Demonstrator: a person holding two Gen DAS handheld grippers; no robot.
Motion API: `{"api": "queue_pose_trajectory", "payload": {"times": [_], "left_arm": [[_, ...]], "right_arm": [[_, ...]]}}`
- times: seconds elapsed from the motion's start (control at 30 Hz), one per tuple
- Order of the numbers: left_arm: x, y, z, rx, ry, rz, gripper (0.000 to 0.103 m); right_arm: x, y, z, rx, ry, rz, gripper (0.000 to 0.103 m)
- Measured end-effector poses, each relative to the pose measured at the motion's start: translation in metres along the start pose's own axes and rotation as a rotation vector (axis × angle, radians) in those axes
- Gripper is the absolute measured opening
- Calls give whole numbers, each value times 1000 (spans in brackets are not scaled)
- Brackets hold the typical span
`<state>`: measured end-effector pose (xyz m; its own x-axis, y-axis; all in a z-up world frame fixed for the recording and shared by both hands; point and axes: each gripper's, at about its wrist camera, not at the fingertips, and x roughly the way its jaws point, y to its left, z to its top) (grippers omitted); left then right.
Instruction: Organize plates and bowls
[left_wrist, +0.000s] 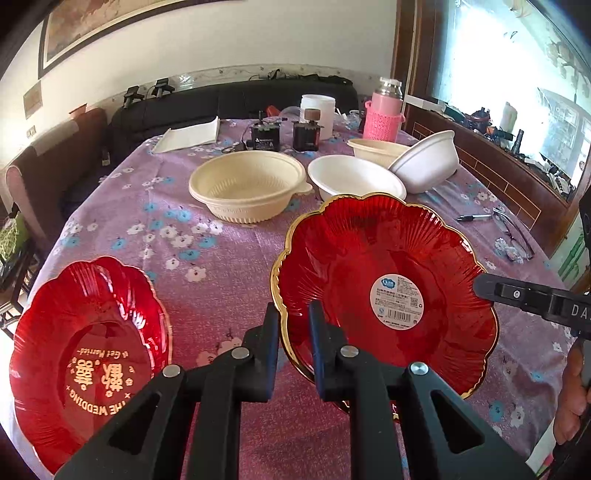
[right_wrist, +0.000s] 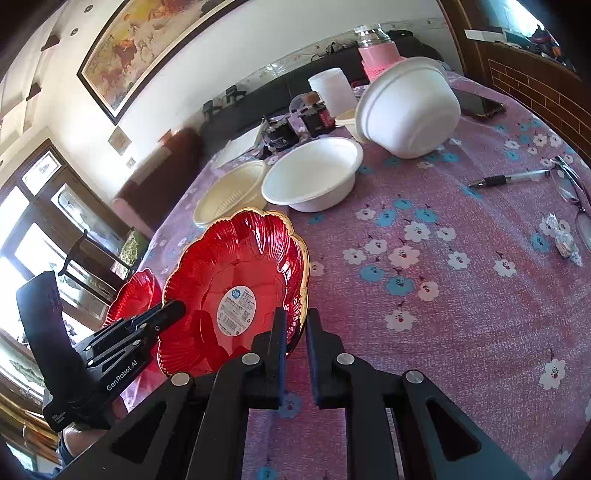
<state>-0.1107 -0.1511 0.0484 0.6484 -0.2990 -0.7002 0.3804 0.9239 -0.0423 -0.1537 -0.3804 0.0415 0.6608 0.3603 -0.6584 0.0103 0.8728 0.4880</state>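
Gripping a glossy, ribbed red plate (left_wrist: 388, 280) (scalloped, gold-edged), both grippers' jaws clench its rim

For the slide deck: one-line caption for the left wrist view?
Both tongs, left and right, grip a red gold-rimmed plate by opposite edges above the floral tablecloth.

A purple floral tablecloth (right_wrist: 461, 295) covers the table. On it lie a clear-barrelled black-grip pen (right_wrist: 508, 180), thin-framed folded eyeglasses (right_wrist: 570, 188) and crumpled foil wrappers (right_wrist: 563, 238). Farther back stand a pink crochet-sleeved thermos flask (left_wrist: 384, 110), a white plastic tub (left_wrist: 317, 110) and folded white paper (left_wrist: 188, 135). A framed painting (right_wrist: 147, 48) hangs above a black sofa (left_wrist: 221, 99).
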Motion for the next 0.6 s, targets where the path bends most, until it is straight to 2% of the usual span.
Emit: {"api": "queue_pose_trajectory", "payload": {"times": [0.37, 0.6], "left_arm": [[-35, 36, -4, -65, -49, 22, 15], [-59, 76, -14, -140, -87, 60, 15]], "right_arm": [[3, 43, 8, -82, -3, 18, 11], [19, 87, 12, -157, 27, 53, 11]]}}
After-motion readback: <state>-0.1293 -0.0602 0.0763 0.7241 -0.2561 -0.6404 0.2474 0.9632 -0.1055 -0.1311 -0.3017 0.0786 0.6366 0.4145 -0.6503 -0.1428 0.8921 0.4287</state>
